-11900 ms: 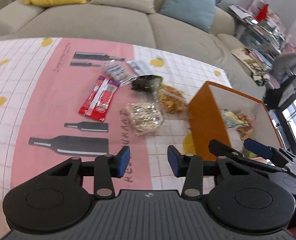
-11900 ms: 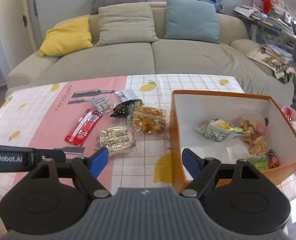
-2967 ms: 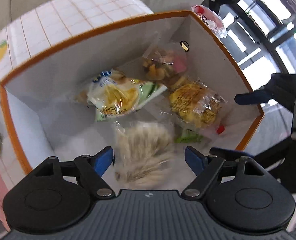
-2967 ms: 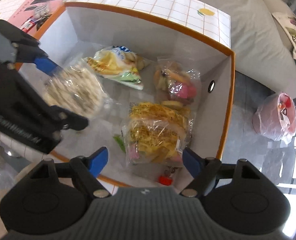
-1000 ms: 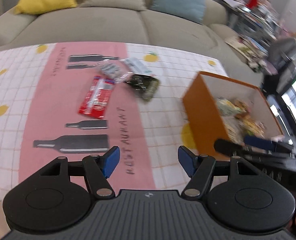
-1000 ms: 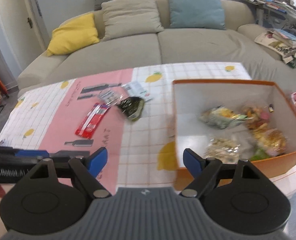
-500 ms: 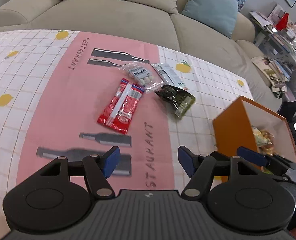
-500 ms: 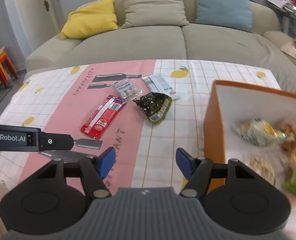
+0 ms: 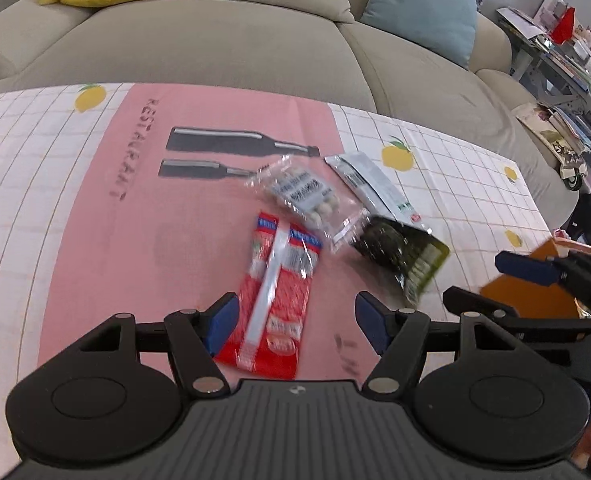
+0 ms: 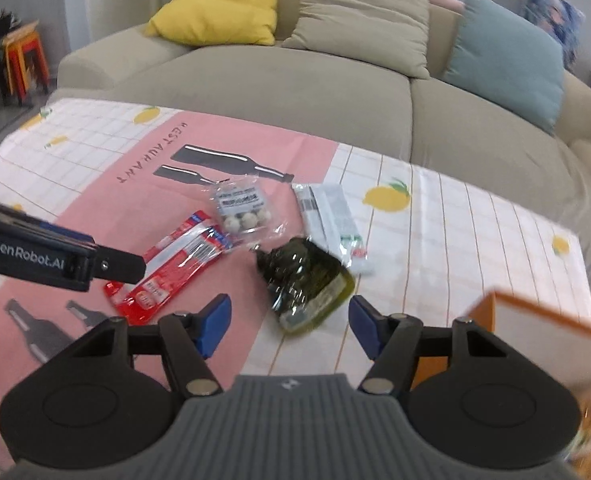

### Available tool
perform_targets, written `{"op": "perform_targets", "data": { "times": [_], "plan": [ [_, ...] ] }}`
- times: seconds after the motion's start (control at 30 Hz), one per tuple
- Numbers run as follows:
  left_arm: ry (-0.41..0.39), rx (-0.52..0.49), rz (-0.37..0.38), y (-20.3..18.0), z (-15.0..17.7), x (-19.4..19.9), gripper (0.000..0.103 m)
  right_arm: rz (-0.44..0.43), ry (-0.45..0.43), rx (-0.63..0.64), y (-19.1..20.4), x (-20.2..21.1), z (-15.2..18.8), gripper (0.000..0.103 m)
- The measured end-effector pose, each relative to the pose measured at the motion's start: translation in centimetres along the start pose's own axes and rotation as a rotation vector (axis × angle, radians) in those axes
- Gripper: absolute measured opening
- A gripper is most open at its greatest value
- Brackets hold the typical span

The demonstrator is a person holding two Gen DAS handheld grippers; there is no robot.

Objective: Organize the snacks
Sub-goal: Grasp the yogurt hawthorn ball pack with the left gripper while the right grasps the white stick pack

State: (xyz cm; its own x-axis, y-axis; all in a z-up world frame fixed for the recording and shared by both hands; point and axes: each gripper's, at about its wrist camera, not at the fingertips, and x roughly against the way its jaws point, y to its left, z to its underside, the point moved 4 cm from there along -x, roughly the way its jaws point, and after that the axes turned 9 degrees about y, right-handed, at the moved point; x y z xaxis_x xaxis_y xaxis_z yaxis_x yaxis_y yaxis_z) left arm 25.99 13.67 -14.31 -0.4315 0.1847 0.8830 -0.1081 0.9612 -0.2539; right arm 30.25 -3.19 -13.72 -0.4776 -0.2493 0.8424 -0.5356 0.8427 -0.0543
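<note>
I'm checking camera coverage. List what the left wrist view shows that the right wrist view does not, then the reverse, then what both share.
Only the left wrist view: a cluttered shelf unit at far right, and the right claw from the side.

Only the right wrist view: orange and red stools at far left, and the left claw's branded finger.

Both share: the red snack packet, the clear bag of round sweets, the dark green packet, the white sachet, the orange box, the tablecloth and the sofa.

Four snack packs on tablecloth [image 9: 75, 208]: stick pack [image 9: 279, 296] left, bead pack [image 9: 303, 196] behind, seaweed pack [image 9: 403, 256] right, flat sachet [image 9: 371, 184] behind it. Box [image 10: 543, 344] far right.
</note>
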Motion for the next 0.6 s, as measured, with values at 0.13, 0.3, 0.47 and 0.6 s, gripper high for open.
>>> {"op": "perform_targets", "data": {
  "times": [0.13, 0.3, 0.47, 0.6],
  "plan": [
    [0.008, 0.057, 0.036, 0.7, -2.6, -1.9, 0.078, 0.025, 0.001, 0.035, -0.8, -2.0, -2.4, 0.064],
    [0.038, 0.151, 0.024, 0.9, -5.7, -4.9, 0.085, 0.022, 0.063, 0.055, -1.8, -5.4, -4.9, 0.072],
    [0.075, 0.273, 0.017, 1.1, -7.8, -7.7, 0.086, 0.043, 0.066, 0.031, -2.1, -7.5, -6.5, 0.068],
    [0.098, 0.329, -0.02, 0.8, -9.2, -9.8, 0.086, 0.071, 0.067, -0.01, -2.8, -9.0, -8.0, 0.068]
  ]
}}
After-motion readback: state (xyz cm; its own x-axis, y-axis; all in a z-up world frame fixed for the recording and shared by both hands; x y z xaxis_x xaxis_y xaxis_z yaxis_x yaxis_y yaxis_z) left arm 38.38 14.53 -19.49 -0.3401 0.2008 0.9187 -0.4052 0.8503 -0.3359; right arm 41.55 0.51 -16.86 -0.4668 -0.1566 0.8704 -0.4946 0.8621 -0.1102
